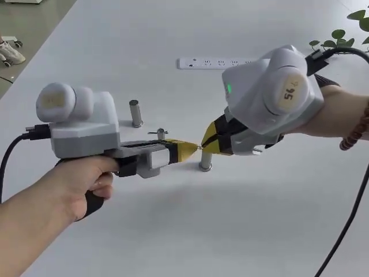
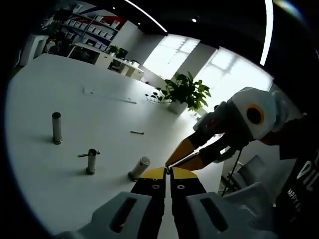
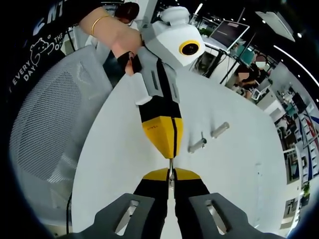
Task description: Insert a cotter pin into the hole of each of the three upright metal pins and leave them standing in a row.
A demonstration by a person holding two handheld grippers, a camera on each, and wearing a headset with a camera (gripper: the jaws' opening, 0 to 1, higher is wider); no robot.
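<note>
the left gripper (image 1: 193,149) and the right gripper (image 1: 206,144) meet tip to tip over the white table (image 1: 190,231), each with its yellow jaws pressed together. a thin cotter pin (image 1: 200,148) bridges the small gap between them, one end pinched in each (how deep it sits in either is too small to tell). in the right gripper view the cotter pin (image 3: 171,165) runs straight out from the right gripper (image 3: 171,175) into the tip of the left gripper (image 3: 170,153). just below the meeting tips stands the nearest metal pin (image 1: 205,162), upright and apart from them. beyond the left gripper's jaws stands the middle metal pin (image 1: 161,136), with a fitted cotter pin (image 1: 153,132) crosswise through its top. farther out on that side is the bare metal pin (image 1: 136,113). in the left gripper view a spare cotter pin (image 2: 137,132) lies flat on the table, well ahead of the jaws.
</note>
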